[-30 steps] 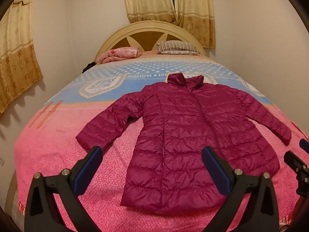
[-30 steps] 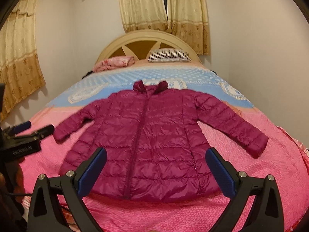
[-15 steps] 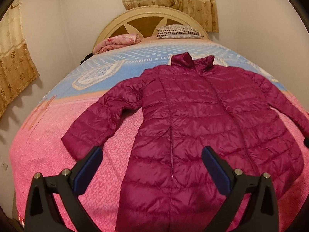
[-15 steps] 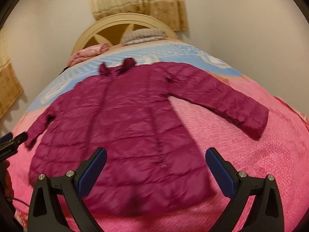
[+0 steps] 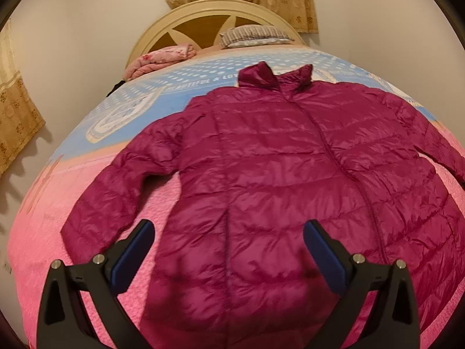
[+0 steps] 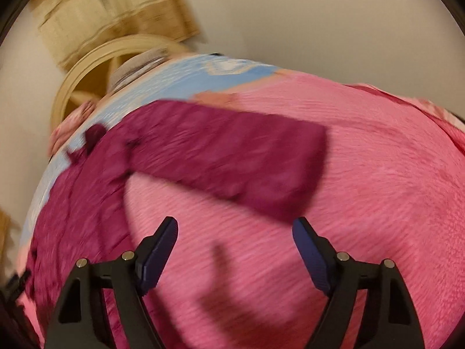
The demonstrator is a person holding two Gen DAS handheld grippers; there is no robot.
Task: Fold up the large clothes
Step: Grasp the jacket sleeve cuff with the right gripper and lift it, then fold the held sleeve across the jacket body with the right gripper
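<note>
A magenta quilted puffer jacket (image 5: 276, 174) lies flat and face up on the bed, collar toward the headboard, both sleeves spread out. My left gripper (image 5: 228, 247) hangs open over the jacket's lower left body, nothing between its fingers. In the blurred right wrist view the jacket's right sleeve (image 6: 232, 160) stretches across the pink spread, its cuff just beyond my right gripper (image 6: 234, 238). That gripper's jaws are closing, with only bedspread between them and no cloth touched.
The bed carries a pink and blue bedspread (image 5: 72, 218). A folded pink blanket (image 5: 162, 58) and a striped pillow (image 5: 255, 33) lie by the cream headboard (image 5: 203, 14). Curtains (image 5: 17, 116) hang at the left and behind the bed. Walls stand close on both sides.
Both grippers have come down and forward toward the jacket. The right one swung right and rolled, so the right sleeve now fills its view, and its jaws have narrowed a little.
</note>
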